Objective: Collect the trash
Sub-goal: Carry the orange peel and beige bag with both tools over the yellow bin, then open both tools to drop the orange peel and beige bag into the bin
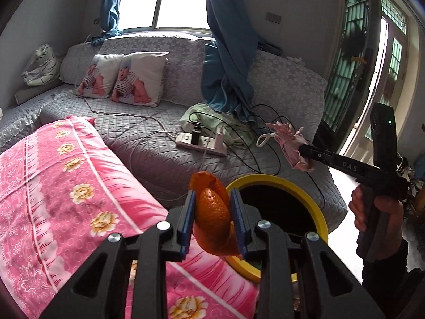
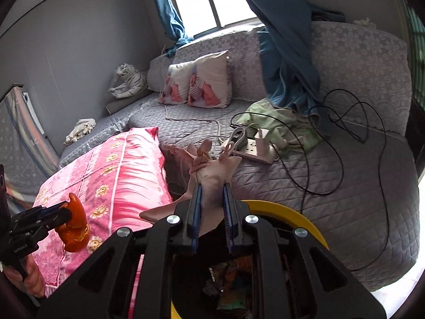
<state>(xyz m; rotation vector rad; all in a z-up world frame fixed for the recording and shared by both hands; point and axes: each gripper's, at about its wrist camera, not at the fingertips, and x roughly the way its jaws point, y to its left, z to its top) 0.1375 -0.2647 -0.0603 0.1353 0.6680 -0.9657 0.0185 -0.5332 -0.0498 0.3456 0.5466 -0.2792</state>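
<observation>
My left gripper (image 1: 212, 199) is shut on a curled piece of orange peel (image 1: 212, 212), held just over the near rim of a yellow-rimmed trash bin (image 1: 316, 204). From the right wrist view the same peel (image 2: 75, 228) shows at the lower left, over the pink quilt. My right gripper (image 2: 212, 194) is shut on a crumpled pink face mask (image 2: 209, 164) with a white ear loop. It hangs above the bin's yellow rim (image 2: 297, 215), and wrappers lie inside. In the left wrist view the right gripper (image 1: 302, 147) carries the mask (image 1: 289, 141) beyond the bin's far edge.
A pink flowered quilt (image 1: 61, 186) lies left of the bin. The grey sofa (image 1: 148, 133) holds a white power strip (image 1: 202, 141), black cables (image 2: 345, 138), a green cloth (image 2: 279, 122), two cushions (image 1: 124, 79) and a blue curtain (image 1: 228, 53). A hand (image 1: 372, 212) grips the right tool.
</observation>
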